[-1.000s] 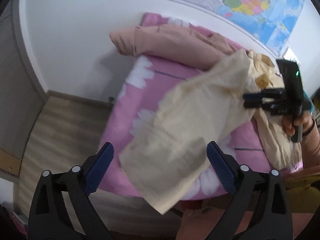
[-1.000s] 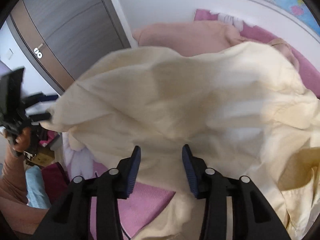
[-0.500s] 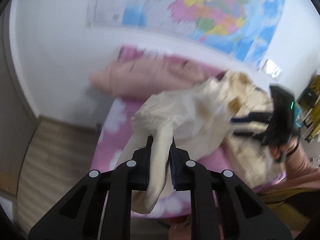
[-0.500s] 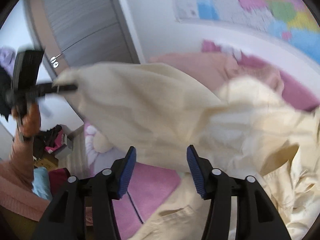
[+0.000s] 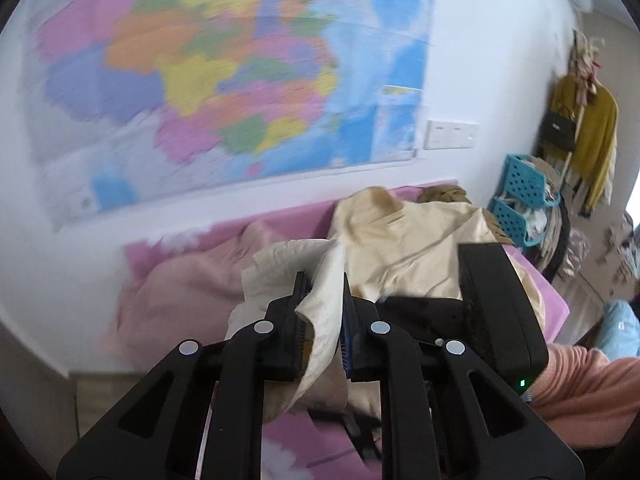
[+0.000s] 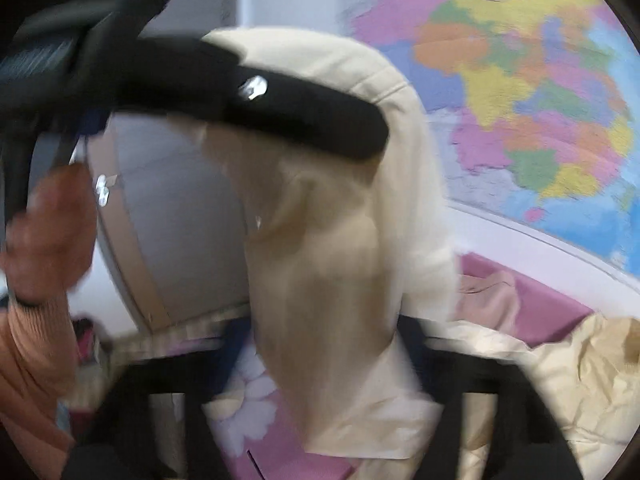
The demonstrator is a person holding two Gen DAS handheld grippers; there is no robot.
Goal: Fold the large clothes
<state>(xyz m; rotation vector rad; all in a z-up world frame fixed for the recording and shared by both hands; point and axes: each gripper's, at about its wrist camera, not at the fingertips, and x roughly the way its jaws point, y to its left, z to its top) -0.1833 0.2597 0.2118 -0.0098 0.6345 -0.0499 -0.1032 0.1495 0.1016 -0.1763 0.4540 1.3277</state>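
A large cream garment (image 5: 404,244) lies bunched on the pink bed. My left gripper (image 5: 323,312) is shut on a fold of its edge, and the cloth droops out between the fingers. The right gripper's black housing (image 5: 496,308) sits close by on the right. In the blurred right wrist view, a finger (image 6: 304,108) of the left gripper crosses the top. The cream garment (image 6: 344,240) hangs down from it. My right gripper (image 6: 320,344) has its jaws closing around that hanging cloth, with the fingers still apart.
A pink duvet (image 5: 180,300) is heaped at the head of the bed (image 5: 556,304), under a big wall map (image 5: 224,80). Blue baskets (image 5: 520,196) and hanging clothes (image 5: 592,136) stand at the right. A person's hand (image 6: 48,236) and a grey door (image 6: 172,216) are at the left.
The left gripper shut on the garment's edge and lifted it high, rolling as it rose. The right gripper rose too, and the cloth now hangs between its fingers.
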